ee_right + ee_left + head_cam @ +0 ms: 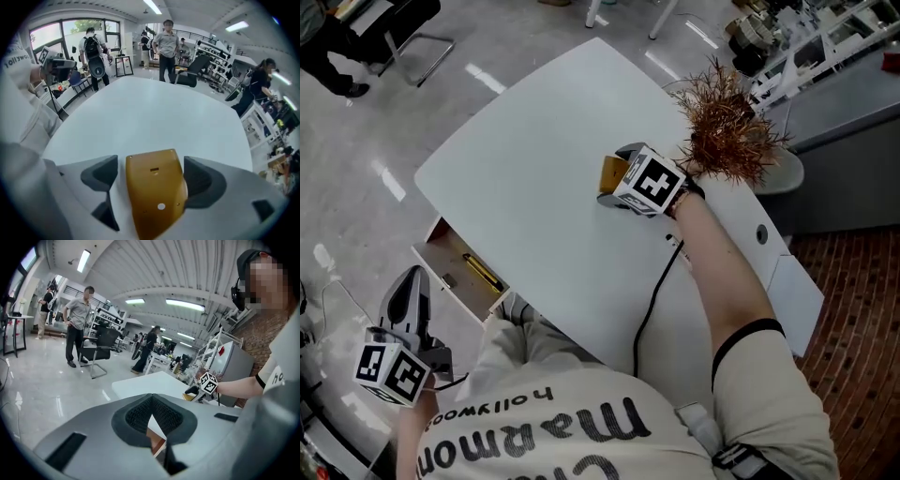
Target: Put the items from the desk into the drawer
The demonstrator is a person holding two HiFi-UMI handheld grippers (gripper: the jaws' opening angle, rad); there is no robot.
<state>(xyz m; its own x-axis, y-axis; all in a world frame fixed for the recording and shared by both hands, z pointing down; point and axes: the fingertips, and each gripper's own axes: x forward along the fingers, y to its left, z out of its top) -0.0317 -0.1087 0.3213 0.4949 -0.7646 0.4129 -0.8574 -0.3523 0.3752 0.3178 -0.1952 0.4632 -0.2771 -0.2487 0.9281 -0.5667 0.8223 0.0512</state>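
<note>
The left gripper (412,277) is held off the desk's near-left edge, just beside the open wooden drawer (450,255). Its dark ribbed pads (136,416) are pressed together at the tips, with nothing between them. A slim yellow-and-black object (483,273) is seen lying in the drawer. On the white rounded desk (534,159), the right gripper (152,174) is set with its jaws spread around a flat mustard-yellow plastic plate (157,199) lying on the desktop. One pad is touched by the plate's edge and a gap is left at the other. A dried brown spiky plant (727,127) is seen just behind that gripper.
</note>
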